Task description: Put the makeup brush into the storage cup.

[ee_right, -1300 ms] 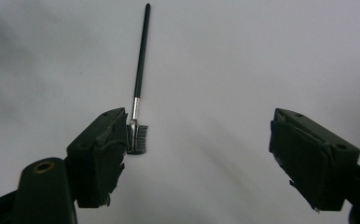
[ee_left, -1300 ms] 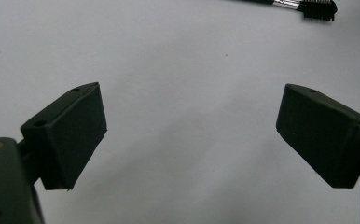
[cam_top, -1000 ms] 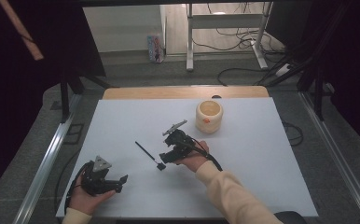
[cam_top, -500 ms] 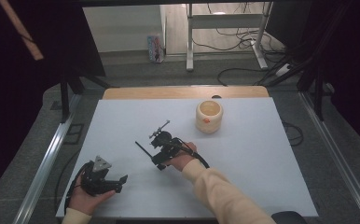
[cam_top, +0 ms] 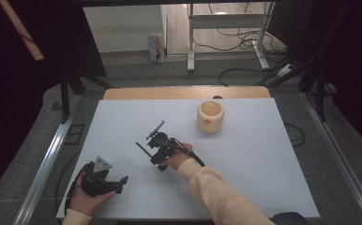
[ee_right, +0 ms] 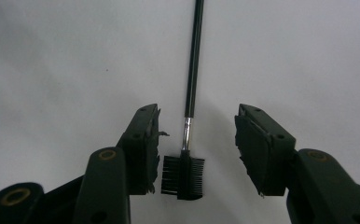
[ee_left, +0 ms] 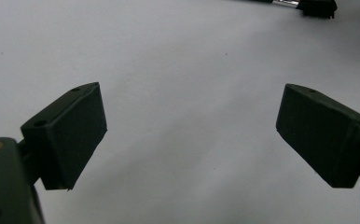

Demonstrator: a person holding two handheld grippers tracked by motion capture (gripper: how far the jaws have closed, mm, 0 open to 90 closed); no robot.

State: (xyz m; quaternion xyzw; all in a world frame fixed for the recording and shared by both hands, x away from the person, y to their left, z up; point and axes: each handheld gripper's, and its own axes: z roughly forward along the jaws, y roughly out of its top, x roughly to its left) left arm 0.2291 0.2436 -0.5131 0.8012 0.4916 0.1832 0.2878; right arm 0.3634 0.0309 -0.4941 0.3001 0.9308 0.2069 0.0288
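The right gripper (ee_right: 194, 144) has its fingers (ee_right: 143, 144) half open and has just been closing them around the small black brush (ee_right: 183, 175); the comb-toothed head lies between the pads, seemingly untouched, and its thin glossy handle runs straight away from them over the matte white desk (cam_top: 245, 154). The left gripper (ee_left: 192, 135) rests nearby, its blocky black fingers (ee_left: 71, 130) spread wide over bare desk, holding nothing.
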